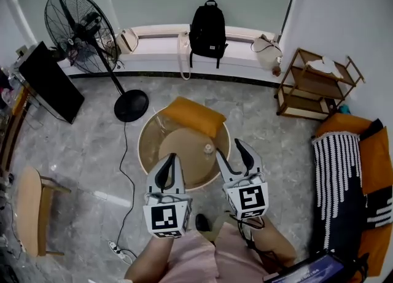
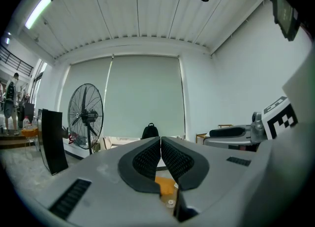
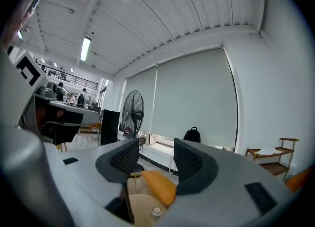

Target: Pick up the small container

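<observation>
The small container (image 1: pixel 208 149), a tiny clear jar with a pale lid, stands on the round tan table (image 1: pixel 184 168), just in front of an orange cushion (image 1: pixel 193 116). My right gripper (image 1: pixel 230 148) hovers right of the jar, open and empty. In the right gripper view the small container (image 3: pixel 155 212) shows low between the spread fingers of the right gripper (image 3: pixel 156 149), with the cushion (image 3: pixel 160 186) behind it. My left gripper (image 1: pixel 171 159) is shut and empty over the table's left part. Seen from the left gripper view, the left gripper (image 2: pixel 160 140) has its pads pressed together.
A standing fan (image 1: pixel 83 30) and its cable are left of the table. A black backpack (image 1: pixel 207 30) leans on the window ledge. A wooden shelf (image 1: pixel 313 85) and an orange sofa (image 1: pixel 374 165) with striped cloth are at right. A black screen (image 1: pixel 49 82) and a wooden chair (image 1: pixel 31 211) stand at left.
</observation>
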A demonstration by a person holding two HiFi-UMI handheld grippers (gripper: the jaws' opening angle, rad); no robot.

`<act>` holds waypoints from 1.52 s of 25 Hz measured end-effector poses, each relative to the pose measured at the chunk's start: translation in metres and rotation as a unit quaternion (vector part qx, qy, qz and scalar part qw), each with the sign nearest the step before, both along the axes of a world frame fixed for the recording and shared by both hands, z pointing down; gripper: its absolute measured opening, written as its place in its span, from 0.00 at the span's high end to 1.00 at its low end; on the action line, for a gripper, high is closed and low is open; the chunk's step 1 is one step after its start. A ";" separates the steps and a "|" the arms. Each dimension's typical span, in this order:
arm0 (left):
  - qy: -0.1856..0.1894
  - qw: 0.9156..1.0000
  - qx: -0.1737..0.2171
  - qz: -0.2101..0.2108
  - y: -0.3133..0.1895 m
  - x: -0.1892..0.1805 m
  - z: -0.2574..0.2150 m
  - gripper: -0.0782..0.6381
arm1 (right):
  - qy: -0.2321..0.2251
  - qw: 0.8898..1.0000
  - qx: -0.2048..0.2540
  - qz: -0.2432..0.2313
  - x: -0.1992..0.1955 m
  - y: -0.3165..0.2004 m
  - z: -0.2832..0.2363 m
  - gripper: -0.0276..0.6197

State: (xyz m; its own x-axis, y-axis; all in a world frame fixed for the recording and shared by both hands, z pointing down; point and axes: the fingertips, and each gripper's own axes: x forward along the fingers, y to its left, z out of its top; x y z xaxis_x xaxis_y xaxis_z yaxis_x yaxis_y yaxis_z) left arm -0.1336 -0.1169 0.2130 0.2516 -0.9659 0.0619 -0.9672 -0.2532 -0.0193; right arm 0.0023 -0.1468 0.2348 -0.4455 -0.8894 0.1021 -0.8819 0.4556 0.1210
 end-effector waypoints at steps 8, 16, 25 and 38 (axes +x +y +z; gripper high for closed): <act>-0.005 1.000 -0.026 -0.003 -0.032 0.000 0.019 0.87 | -0.004 1.000 -0.021 -0.013 -0.006 -0.037 0.020 0.61; -0.011 0.998 -0.064 -0.013 -0.069 0.004 0.054 0.87 | -0.001 0.998 -0.060 -0.037 -0.010 -0.075 0.055 0.59; -0.009 0.993 -0.119 -0.026 -0.085 -0.004 0.118 0.87 | 0.023 0.992 -0.111 -0.060 -0.014 -0.084 0.139 0.58; -0.010 0.983 -0.181 -0.033 -0.108 -0.008 0.225 0.87 | 0.031 0.982 -0.174 -0.061 -0.017 -0.096 0.260 0.57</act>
State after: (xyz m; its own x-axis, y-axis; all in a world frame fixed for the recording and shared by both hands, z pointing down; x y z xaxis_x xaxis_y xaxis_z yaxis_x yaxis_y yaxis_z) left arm -0.1414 -0.2246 0.4380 0.1850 -0.8939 0.4084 -0.9820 -0.1844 0.0411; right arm -0.0146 -0.2426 0.4947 -0.5295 -0.7366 0.4208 -0.8146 0.5799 -0.0100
